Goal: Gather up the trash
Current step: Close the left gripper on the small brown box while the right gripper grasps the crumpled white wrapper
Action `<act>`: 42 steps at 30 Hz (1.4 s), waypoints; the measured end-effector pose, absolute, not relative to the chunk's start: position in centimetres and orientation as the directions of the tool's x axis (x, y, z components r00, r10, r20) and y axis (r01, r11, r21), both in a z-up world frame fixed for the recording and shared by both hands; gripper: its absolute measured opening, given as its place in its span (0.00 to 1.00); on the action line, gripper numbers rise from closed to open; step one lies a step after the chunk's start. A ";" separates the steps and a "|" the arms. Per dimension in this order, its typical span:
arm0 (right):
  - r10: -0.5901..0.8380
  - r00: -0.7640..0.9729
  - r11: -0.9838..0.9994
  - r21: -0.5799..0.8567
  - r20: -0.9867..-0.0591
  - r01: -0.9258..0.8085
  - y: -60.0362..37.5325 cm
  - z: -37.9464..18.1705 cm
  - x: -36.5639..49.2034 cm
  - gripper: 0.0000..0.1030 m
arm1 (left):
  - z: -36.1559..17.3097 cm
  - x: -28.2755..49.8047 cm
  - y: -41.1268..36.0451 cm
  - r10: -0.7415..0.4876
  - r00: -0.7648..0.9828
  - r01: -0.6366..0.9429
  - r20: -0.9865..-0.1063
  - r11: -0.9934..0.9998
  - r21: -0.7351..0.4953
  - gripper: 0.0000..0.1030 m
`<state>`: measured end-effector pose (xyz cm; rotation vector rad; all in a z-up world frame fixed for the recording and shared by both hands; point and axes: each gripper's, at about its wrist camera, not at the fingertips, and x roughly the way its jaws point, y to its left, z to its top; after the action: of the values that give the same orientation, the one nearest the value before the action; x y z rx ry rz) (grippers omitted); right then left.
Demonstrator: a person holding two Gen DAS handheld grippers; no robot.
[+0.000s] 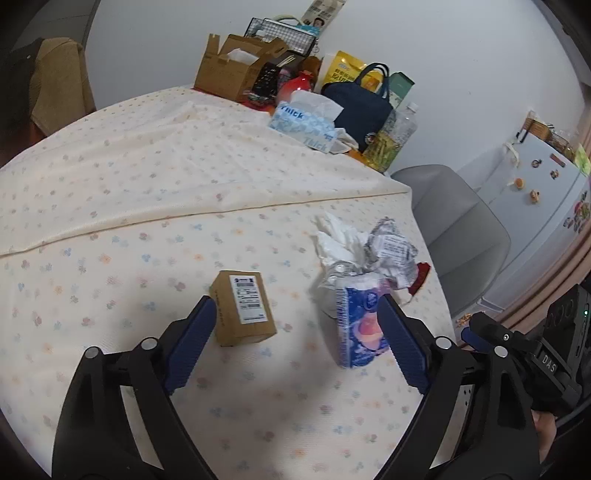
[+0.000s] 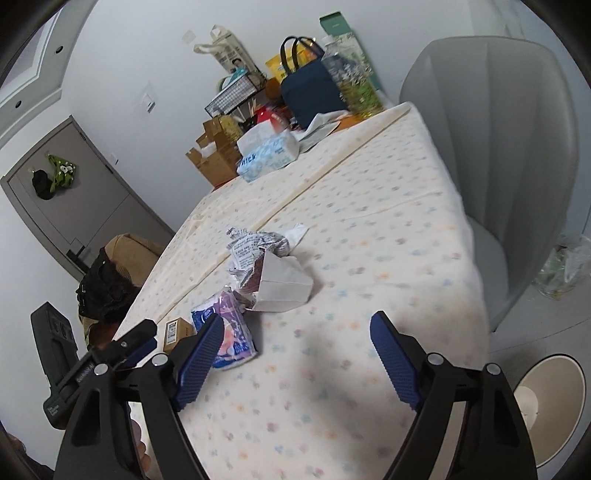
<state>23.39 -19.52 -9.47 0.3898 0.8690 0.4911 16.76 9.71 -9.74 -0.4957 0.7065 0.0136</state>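
Crumpled paper and foil make up most of the trash, a loose heap near the right edge of the table: a wad of white tissue (image 1: 338,243), a crushed printed wrapper (image 1: 393,249) just beside it, and a blue and pink snack packet (image 1: 360,326) lying at the near end of the heap. In the right wrist view a white folded paper carton (image 2: 284,284) rests against the same wrapper. A small cardboard box (image 1: 243,312) with a white shipping label sits apart from the heap, to its left. All of it lies on a cream tablecloth (image 1: 147,206) dotted with small pastel flowers. The left gripper (image 1: 295,339) hangs low over the cloth with its blue ribbed fingers spread wide; the cardboard box lies just beside the left finger and the snack packet at the inner face of the right one, and nothing is pinched. The right gripper (image 2: 297,356) is likewise spread and holds nothing, its left finger overlapping the snack packet in view, bare cloth between the fingers. Farther back on the table stand a blue tissue box (image 1: 304,127), a navy tote bag (image 1: 364,101), an open cardboard carton (image 1: 231,68) and a wire basket (image 1: 286,33). A grey chair (image 2: 498,122) stands at the table's right side, and a round white bin (image 2: 550,398) sits on the floor below it.
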 end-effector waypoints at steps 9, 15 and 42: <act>0.616 0.479 0.781 0.565 -0.625 -0.266 -17.2 -11.2 27.1 0.71 | -11.4 18.0 10.4 -0.138 0.737 -0.227 -0.662 0.872 -0.435 0.71; 0.651 0.450 0.752 0.600 -0.612 -0.272 -16.4 -11.9 28.4 0.69 | -12.3 18.8 10.6 -0.144 0.719 -0.246 -0.680 0.863 -0.442 0.34; 0.644 0.484 0.754 0.600 -0.593 -0.267 -17.4 -10.1 27.0 0.71 | -8.6 15.2 9.5 -0.153 0.780 -0.187 -0.607 0.869 -0.459 0.34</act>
<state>27.00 -17.37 -10.14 0.4660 0.9072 0.5796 15.19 9.51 -8.64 -0.5285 0.6838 0.0194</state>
